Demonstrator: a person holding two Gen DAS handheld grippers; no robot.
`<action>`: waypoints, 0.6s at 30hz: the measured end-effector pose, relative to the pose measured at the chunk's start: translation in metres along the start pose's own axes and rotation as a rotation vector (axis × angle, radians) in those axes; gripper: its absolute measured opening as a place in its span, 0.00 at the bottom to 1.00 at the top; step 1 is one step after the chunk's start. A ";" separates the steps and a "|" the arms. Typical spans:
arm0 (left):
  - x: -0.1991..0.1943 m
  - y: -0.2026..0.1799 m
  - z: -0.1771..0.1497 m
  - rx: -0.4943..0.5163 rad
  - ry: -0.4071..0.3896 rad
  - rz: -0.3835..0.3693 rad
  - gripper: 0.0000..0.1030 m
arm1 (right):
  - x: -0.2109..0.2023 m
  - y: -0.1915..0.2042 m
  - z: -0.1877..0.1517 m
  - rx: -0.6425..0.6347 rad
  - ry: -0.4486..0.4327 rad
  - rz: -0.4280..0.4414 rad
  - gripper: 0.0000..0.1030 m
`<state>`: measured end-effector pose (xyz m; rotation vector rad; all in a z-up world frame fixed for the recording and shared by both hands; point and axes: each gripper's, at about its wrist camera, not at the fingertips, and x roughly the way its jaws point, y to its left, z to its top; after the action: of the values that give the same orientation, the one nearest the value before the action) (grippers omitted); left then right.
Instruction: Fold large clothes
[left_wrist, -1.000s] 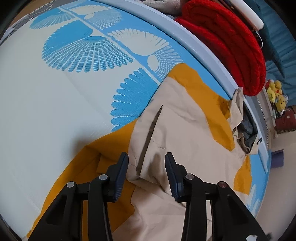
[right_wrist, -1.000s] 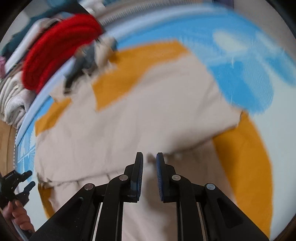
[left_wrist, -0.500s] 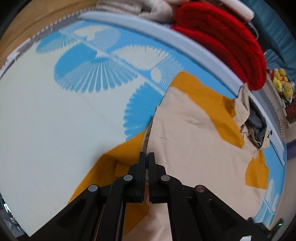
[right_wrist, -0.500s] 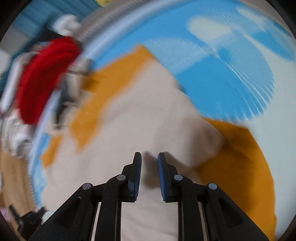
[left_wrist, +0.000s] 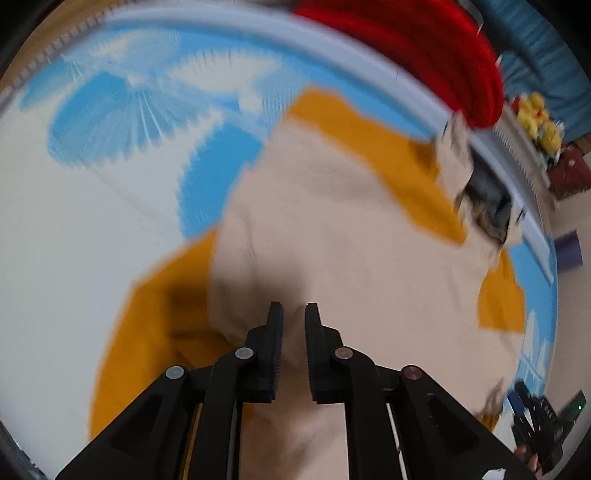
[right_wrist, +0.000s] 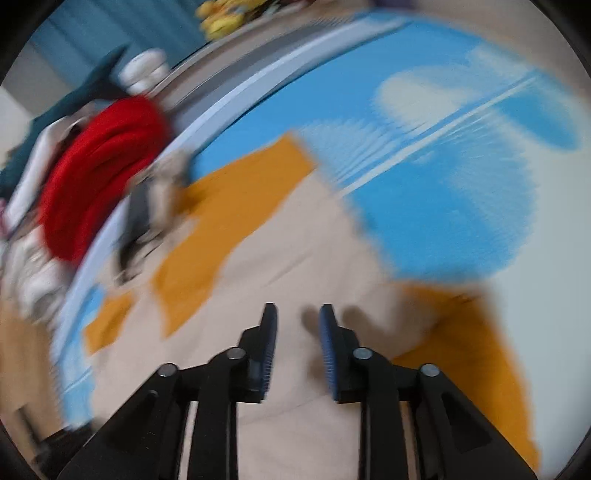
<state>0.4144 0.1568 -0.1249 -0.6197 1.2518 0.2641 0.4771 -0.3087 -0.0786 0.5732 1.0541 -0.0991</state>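
A large beige jacket (left_wrist: 351, 229) with orange panels lies spread on a blue-and-white patterned mat (left_wrist: 74, 240). Its dark-lined collar (left_wrist: 484, 199) points to the mat's far rim, and an orange sleeve (left_wrist: 147, 332) lies to the left. My left gripper (left_wrist: 293, 314) points down over the beige front. Its jaws are opening, a narrow gap shows, and no cloth is pinched. The right wrist view is blurred. There my right gripper (right_wrist: 297, 317) hovers over the jacket (right_wrist: 295, 280), its jaws opening wider with nothing between them.
A red knitted garment (left_wrist: 424, 55) and other folded clothes are piled beyond the mat's pale rim (left_wrist: 369, 55). Yellow plush toys (left_wrist: 535, 118) sit further back on the right. In the right wrist view the red garment (right_wrist: 92, 173) is at the left and the patterned mat (right_wrist: 461, 206) spreads to the right.
The left jaws went from wide open to shut, then parted slightly, moving right from the orange sleeve's edge onto the beige front. The right jaws widened as that gripper swung across the jacket.
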 end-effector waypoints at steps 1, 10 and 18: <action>0.009 0.001 -0.002 -0.002 0.033 0.021 0.11 | 0.010 0.005 -0.004 0.000 0.053 0.051 0.34; 0.011 -0.040 -0.024 0.215 0.034 0.018 0.18 | 0.040 -0.027 -0.008 0.080 0.177 -0.092 0.32; 0.021 -0.045 -0.030 0.272 0.033 0.111 0.21 | 0.025 0.012 0.005 -0.139 0.052 -0.068 0.41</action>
<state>0.4197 0.0996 -0.1367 -0.3226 1.3284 0.1725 0.4978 -0.2959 -0.0925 0.4161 1.1218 -0.0699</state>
